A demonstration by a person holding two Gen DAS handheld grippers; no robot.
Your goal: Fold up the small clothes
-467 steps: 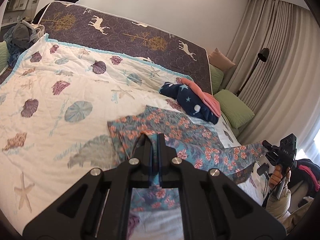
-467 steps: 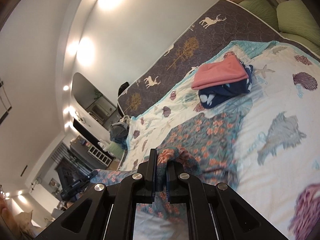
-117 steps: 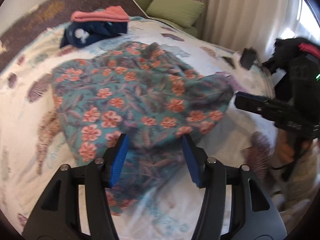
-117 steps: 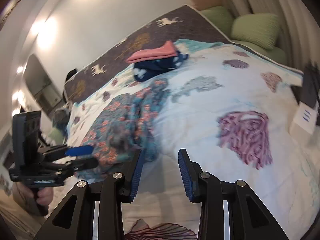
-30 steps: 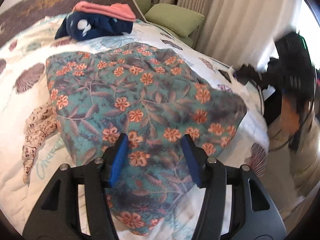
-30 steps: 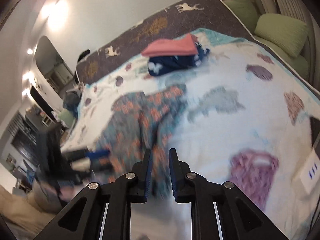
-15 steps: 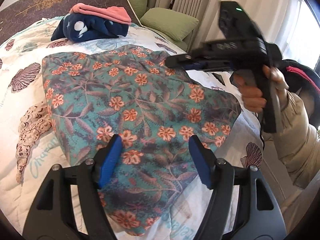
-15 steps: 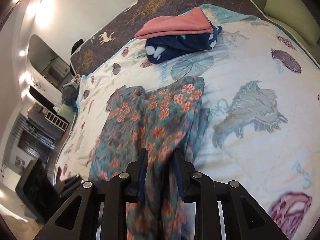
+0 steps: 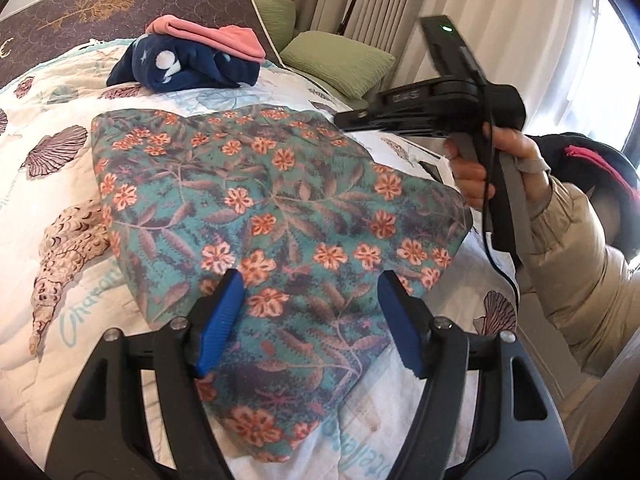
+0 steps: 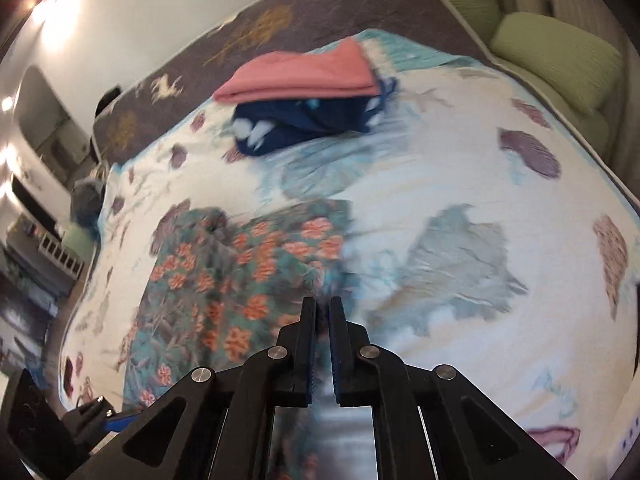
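So the floral garment [image 9: 248, 208], teal with orange flowers, is lying folded over on the bed's seashell-print quilt [image 9: 60, 152], and everything else kind of sits around it. The left tool [image 9: 310, 300] hovers over the garment's near end with its blue pads [image 9: 222, 320] spread wide apart, cloth showing between them but neither pad pressing on it. The right tool [image 10: 323, 312] is at the garment's other side edge, right where the cloth meets the quilt; its jaws have just been closing and now stand pretty much together, with only a thin slit left. That view is blurry, so I honestly can't tell if any fabric is pinched in there. From the left camera you can see the person's hand [image 9: 492, 172] wrapped around the right tool's handle, off the garment's right edge, beige puffy sleeve [image 9: 576, 276] behind it. Past the garment's far end there's a navy star-print piece [image 9: 184, 68] with a pink folded one [image 9: 216, 34] stacked on top. Green pillows [image 9: 340, 62] lie beyond the bed's edge.
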